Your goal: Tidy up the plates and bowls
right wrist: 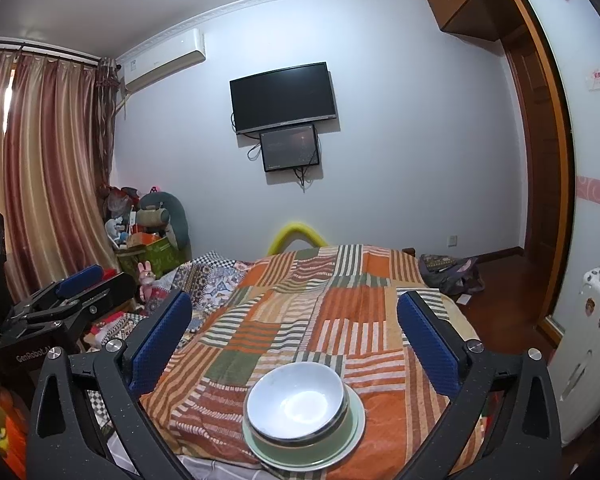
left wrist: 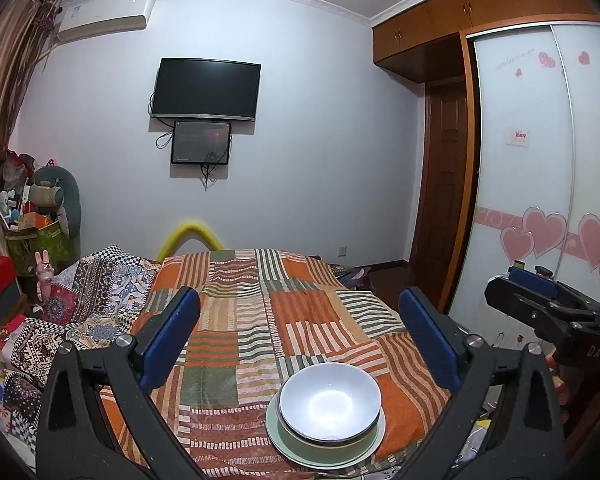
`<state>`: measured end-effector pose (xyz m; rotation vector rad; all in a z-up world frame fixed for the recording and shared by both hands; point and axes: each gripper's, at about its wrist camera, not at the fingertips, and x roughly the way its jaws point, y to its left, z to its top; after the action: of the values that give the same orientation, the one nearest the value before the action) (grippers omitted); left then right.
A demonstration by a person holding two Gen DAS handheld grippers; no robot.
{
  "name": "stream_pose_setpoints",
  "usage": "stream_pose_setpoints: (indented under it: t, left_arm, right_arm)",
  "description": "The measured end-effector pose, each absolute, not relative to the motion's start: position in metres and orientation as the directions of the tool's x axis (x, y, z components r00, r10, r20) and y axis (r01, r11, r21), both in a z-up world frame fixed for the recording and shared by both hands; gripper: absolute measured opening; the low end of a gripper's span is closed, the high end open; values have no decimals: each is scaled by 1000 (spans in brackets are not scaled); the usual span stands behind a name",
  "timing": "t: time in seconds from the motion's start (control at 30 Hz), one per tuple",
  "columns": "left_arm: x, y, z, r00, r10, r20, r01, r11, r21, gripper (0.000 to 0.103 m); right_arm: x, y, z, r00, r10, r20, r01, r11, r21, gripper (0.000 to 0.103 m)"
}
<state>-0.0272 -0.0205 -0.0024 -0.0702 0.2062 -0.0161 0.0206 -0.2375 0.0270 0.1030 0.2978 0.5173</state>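
1. I am looking along two hand-held grippers at a bed covered with an orange, green and white striped patchwork blanket [left wrist: 300, 312].
2. On the near part of that blanket sits a stack: a round white bowl with a dark metal rim [left wrist: 330, 402] nested in a second, pale green bowl [right wrist: 312, 440], both resting on a flat pale green plate [left wrist: 300, 446].
3. My left gripper [left wrist: 300, 344] has its blue-padded jaws spread wide with nothing between them; the stack lies ahead and below it, slightly right of centre.
4. My right gripper [right wrist: 296, 344] is likewise spread wide and empty; the stack lies ahead and below, almost dead centre between its jaws.
5. Neither gripper touches the dishes.
6. The stack is round, so no long axis constrains the approach.
7. I judge the right gripper slightly better lined up with the stack.
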Motion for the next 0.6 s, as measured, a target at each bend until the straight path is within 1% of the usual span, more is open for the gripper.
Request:
stream_pose_setpoints:
  t: [0.17,0.6]
  left_arm:
    - [-24,-20,-4,977,-22,-214,6,997,-75,102]
    - [-22,-19,-6,974,-24,-224,6,997,-79,103]
  right_arm:
    - [22,-238,26,821,503,-269,-470,864,180,102]
    - [22,-239,28,821,500,-273,-468,866,178,102]
